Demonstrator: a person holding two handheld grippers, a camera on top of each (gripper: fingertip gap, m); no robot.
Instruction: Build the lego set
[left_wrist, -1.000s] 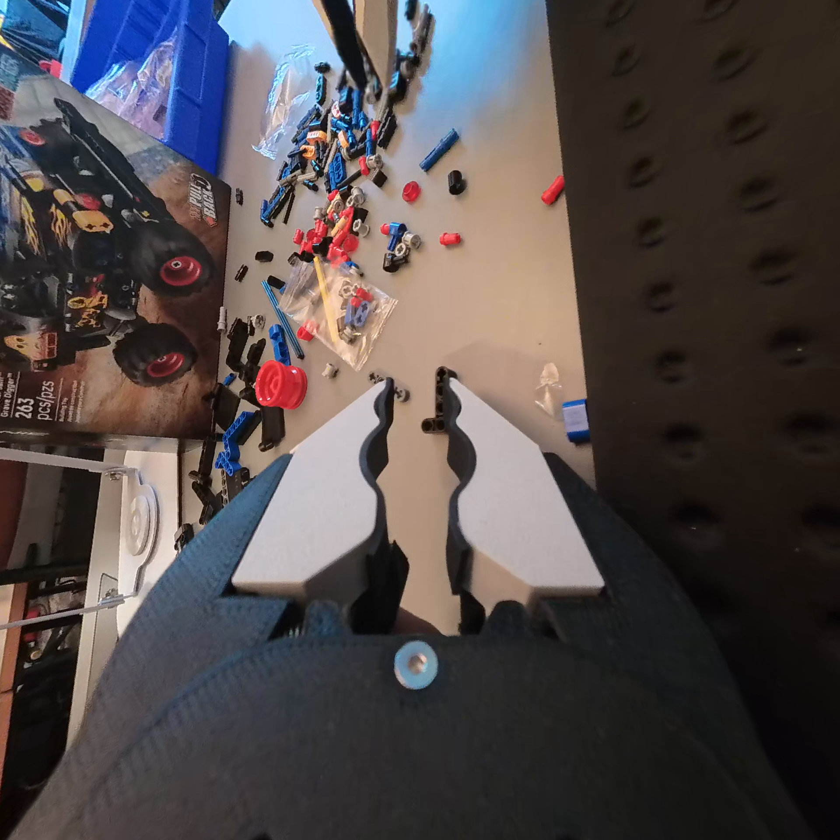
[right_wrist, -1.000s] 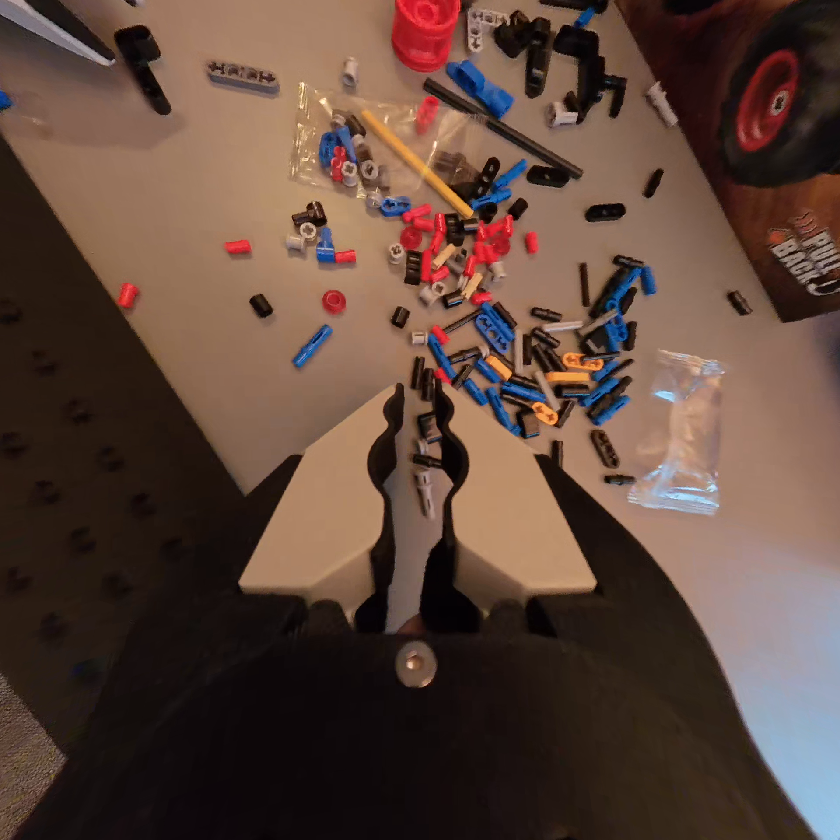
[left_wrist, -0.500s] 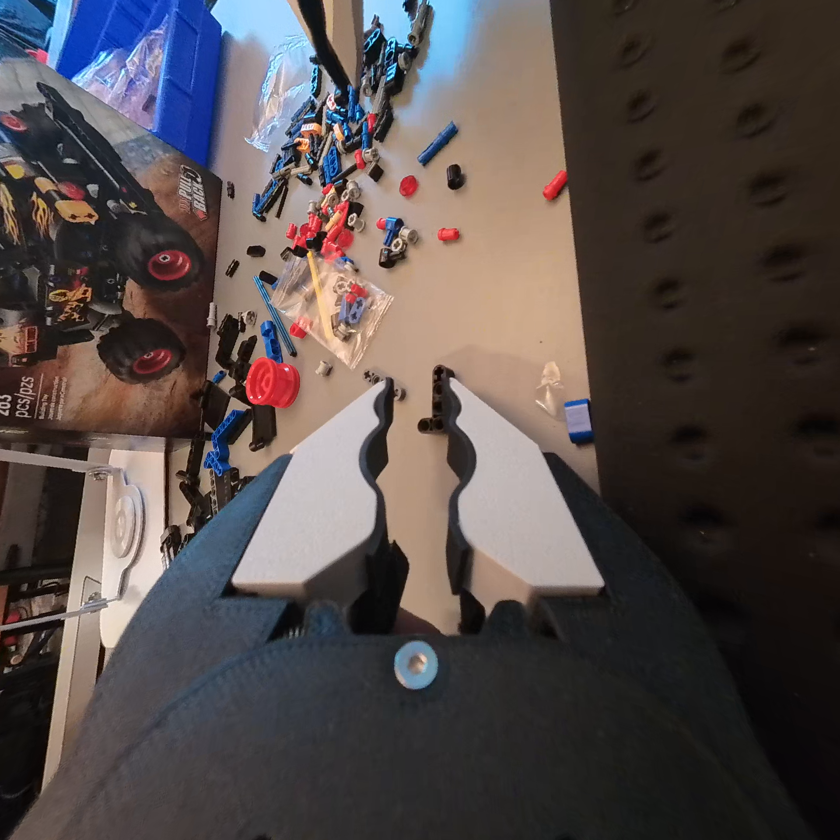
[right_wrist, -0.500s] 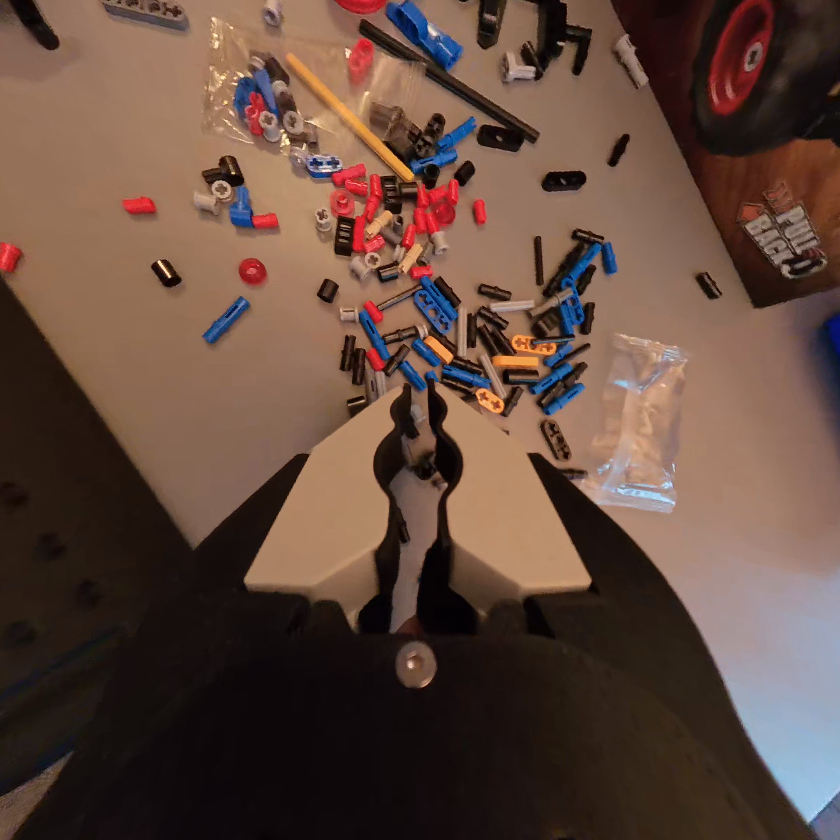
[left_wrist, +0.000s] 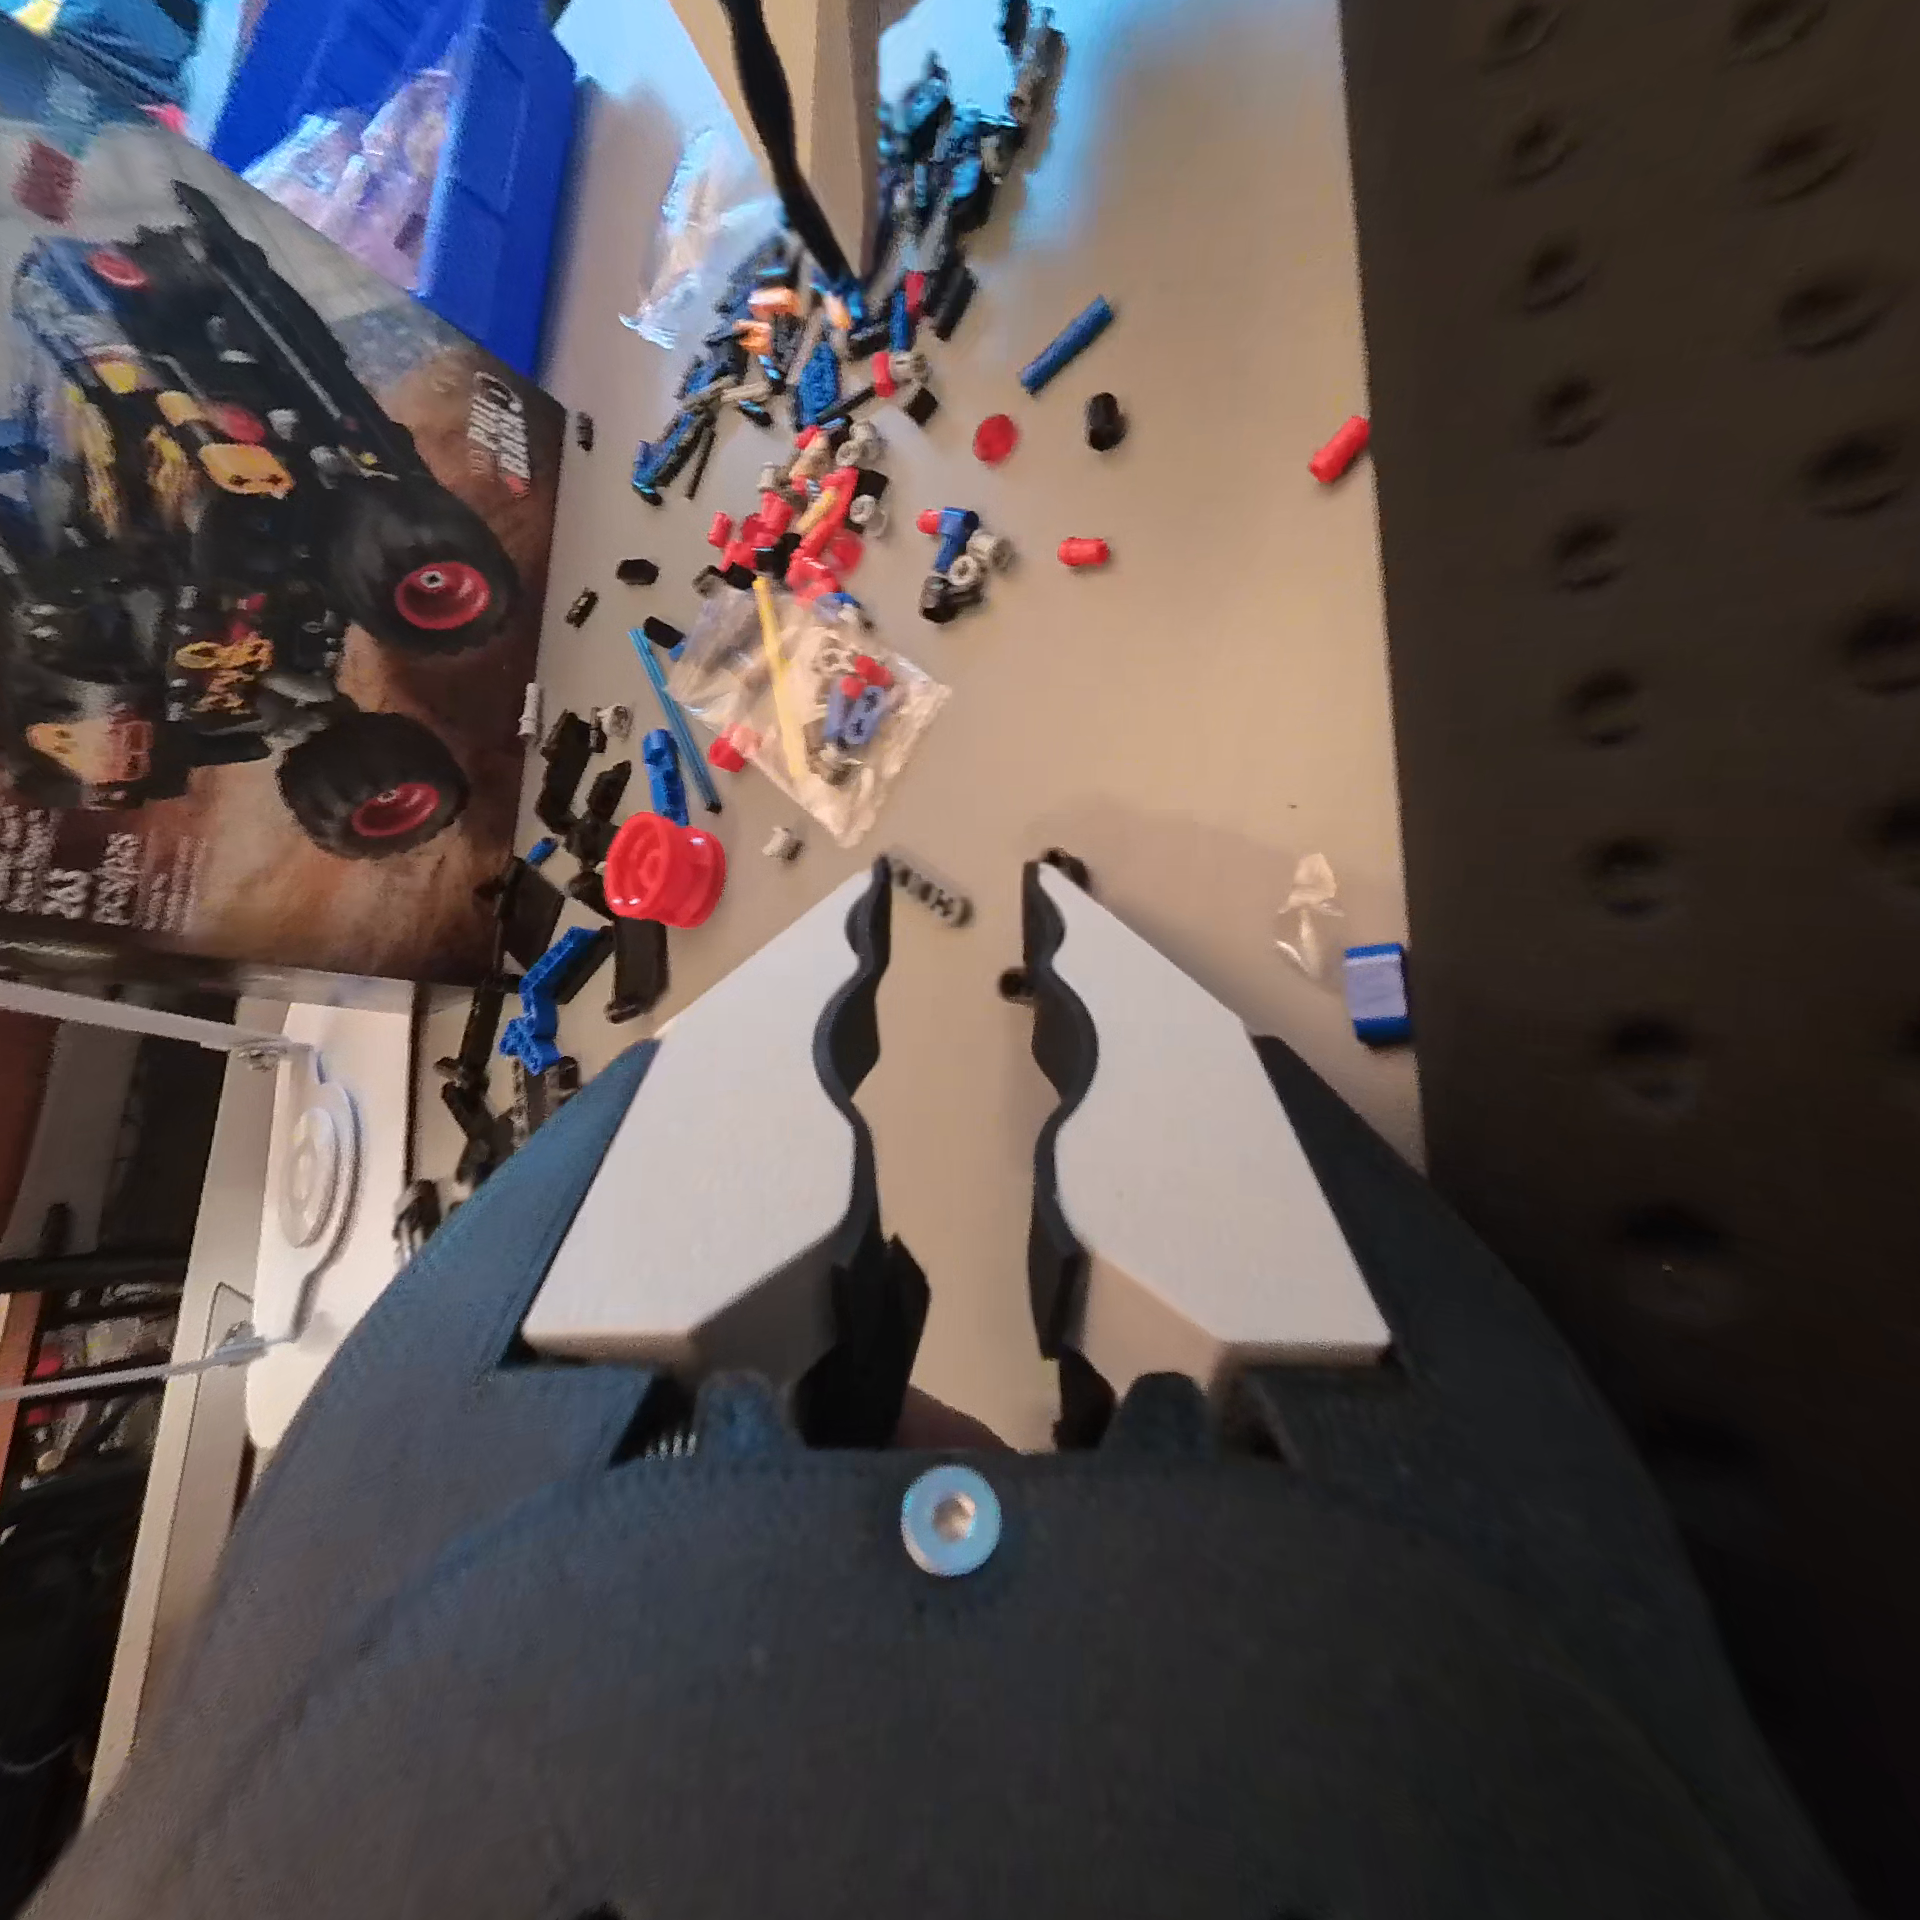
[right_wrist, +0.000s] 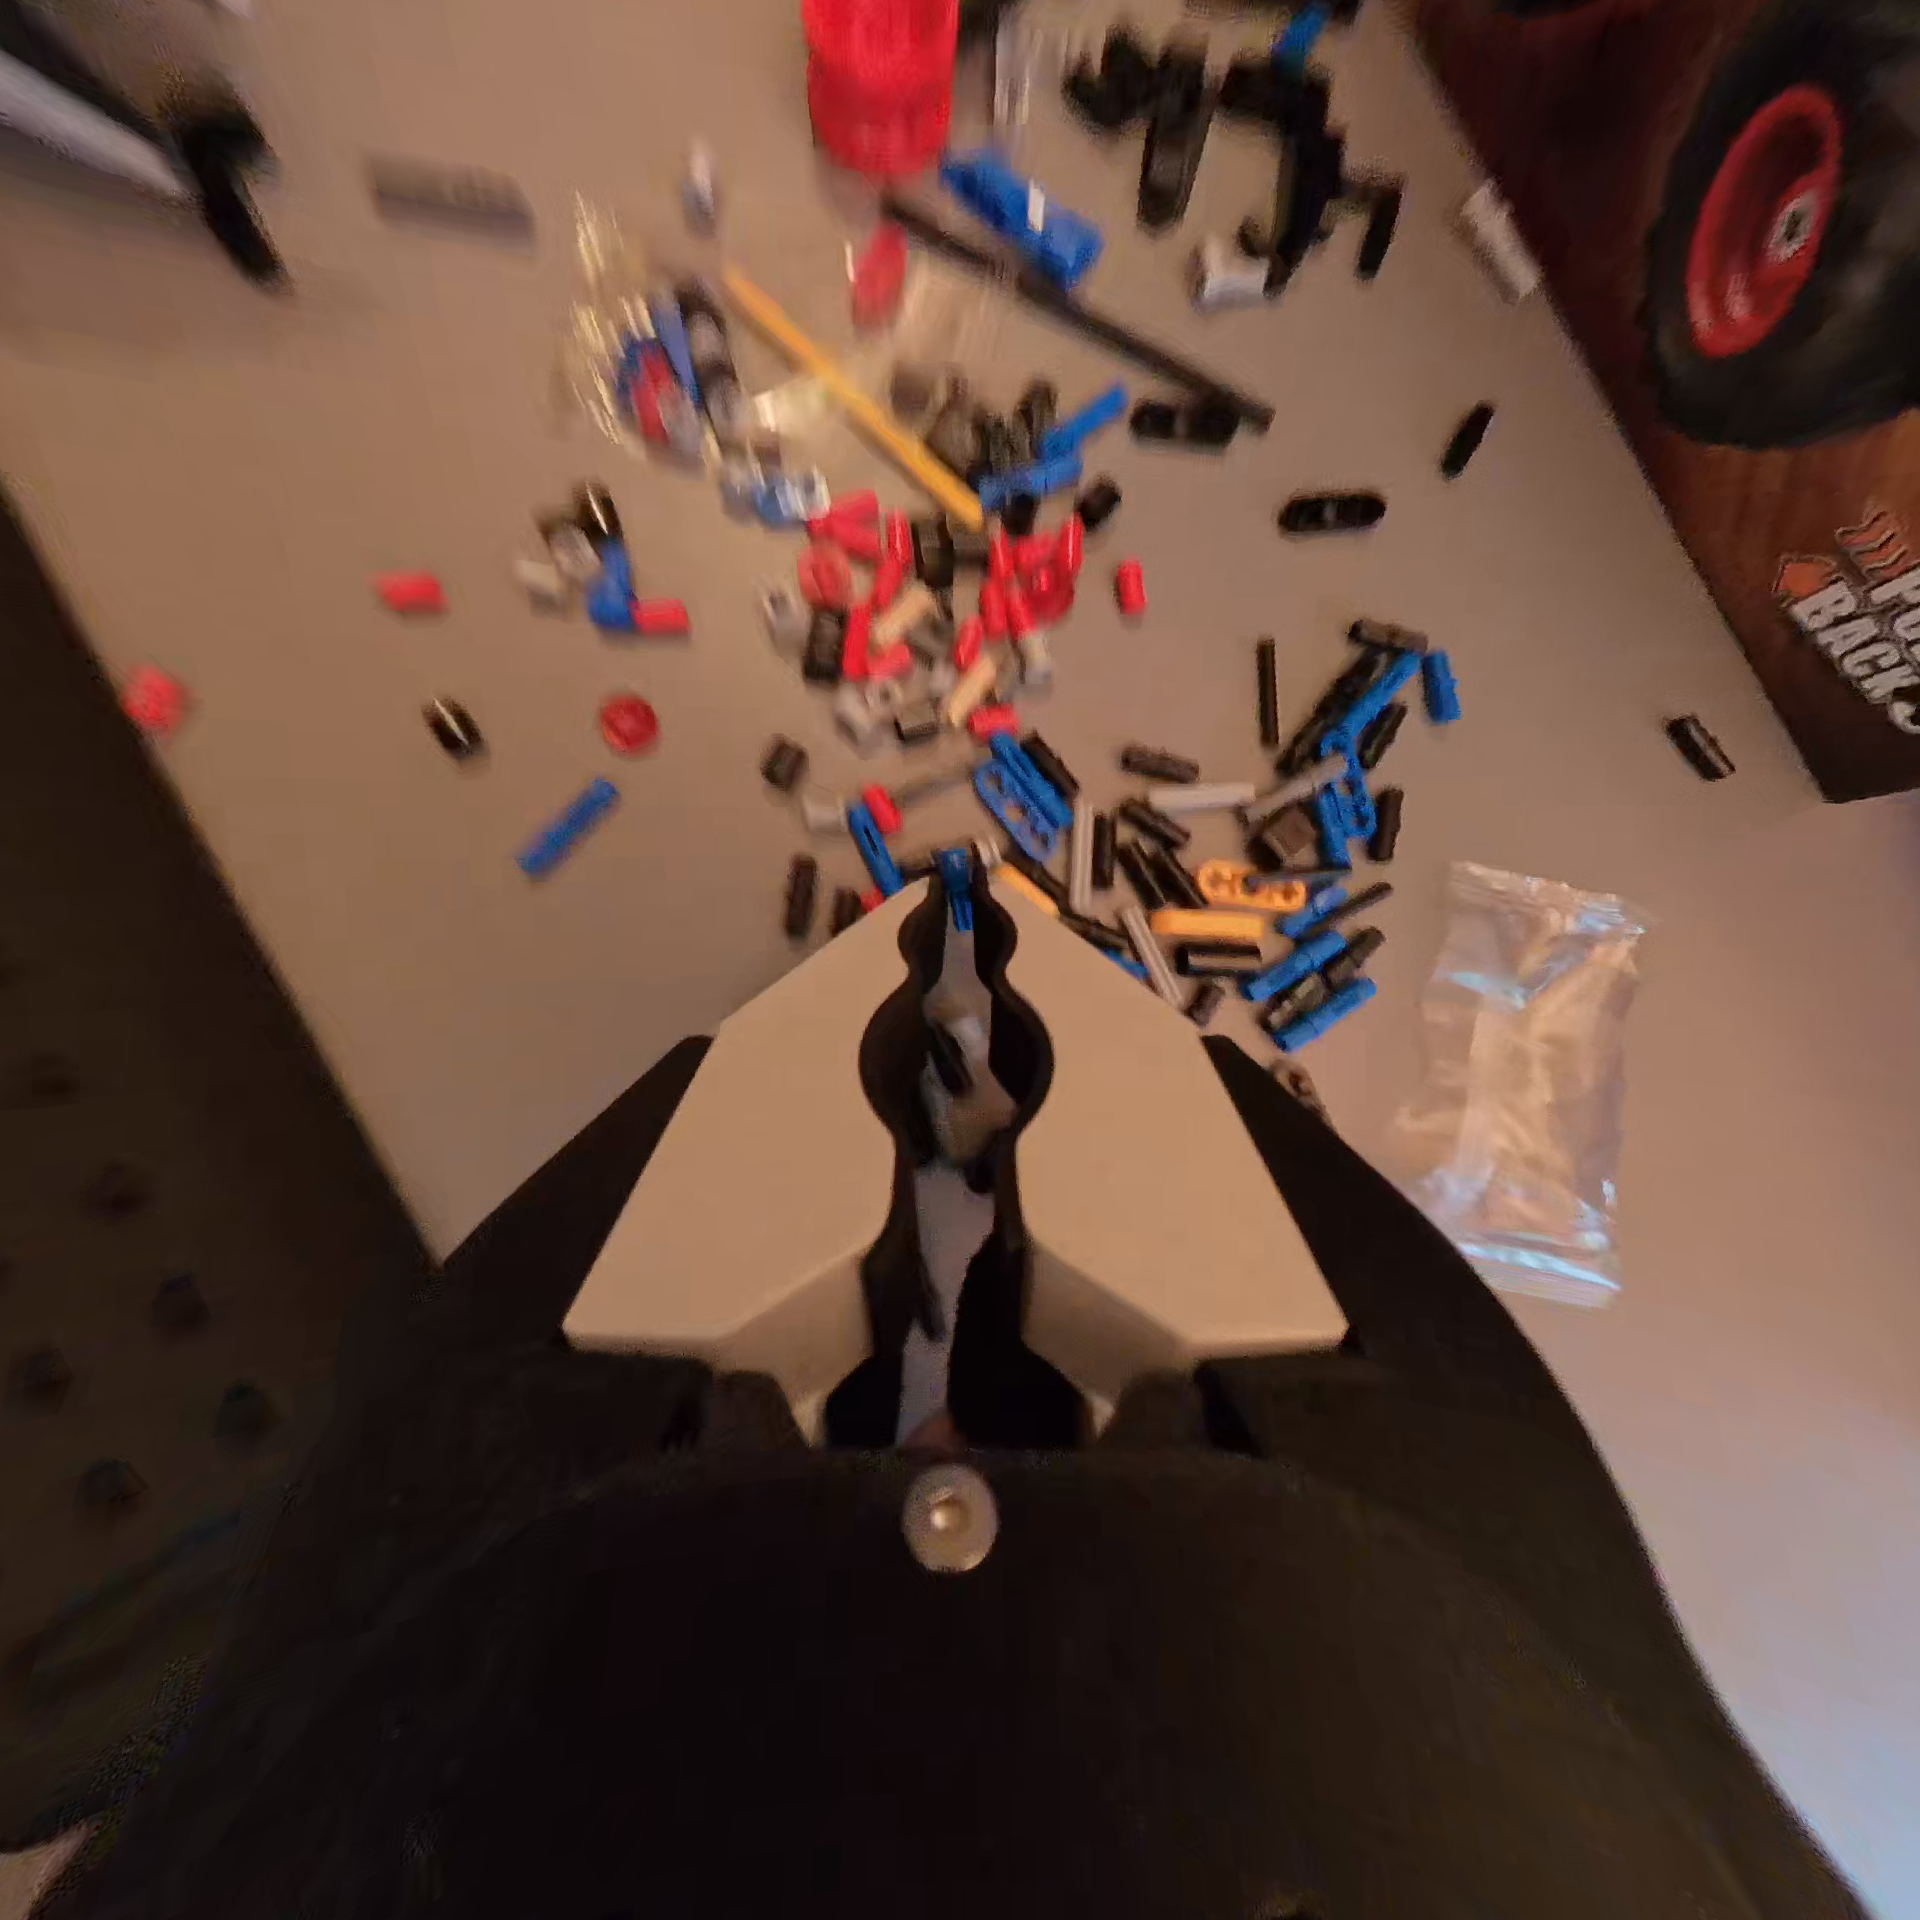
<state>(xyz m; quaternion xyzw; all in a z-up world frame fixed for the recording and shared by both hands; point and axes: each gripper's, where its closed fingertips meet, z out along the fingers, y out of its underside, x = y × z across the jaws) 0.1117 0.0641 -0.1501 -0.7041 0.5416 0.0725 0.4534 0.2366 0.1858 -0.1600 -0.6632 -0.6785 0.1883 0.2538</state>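
Your right gripper (right_wrist: 958, 896) is pinched on a small blue pin (right_wrist: 956, 883), tips nearly together, the pin sticking out past them. It sits above the near edge of the loose parts pile (right_wrist: 1039, 727) on the beige table (right_wrist: 364, 436); this view is blurred. An empty clear bag (right_wrist: 1522, 1081) lies to the right, a bag with parts (right_wrist: 675, 353) farther up, and the box (right_wrist: 1766, 343) at top right.

Your left gripper (left_wrist: 956, 883) is spread wide and holds nothing. A grey beam (left_wrist: 935, 896) lies on the table just past the left tip; a black piece (left_wrist: 1044, 920) is partly hidden by the right finger. The red wheel (left_wrist: 665, 869) lies left of the tips, near the box (left_wrist: 260, 582). The parts bag (left_wrist: 821, 707) is ahead, the pile (left_wrist: 831, 416) beyond it. A black mat (left_wrist: 1662, 727) covers the right side. A blue bin (left_wrist: 457, 145) is at top left.
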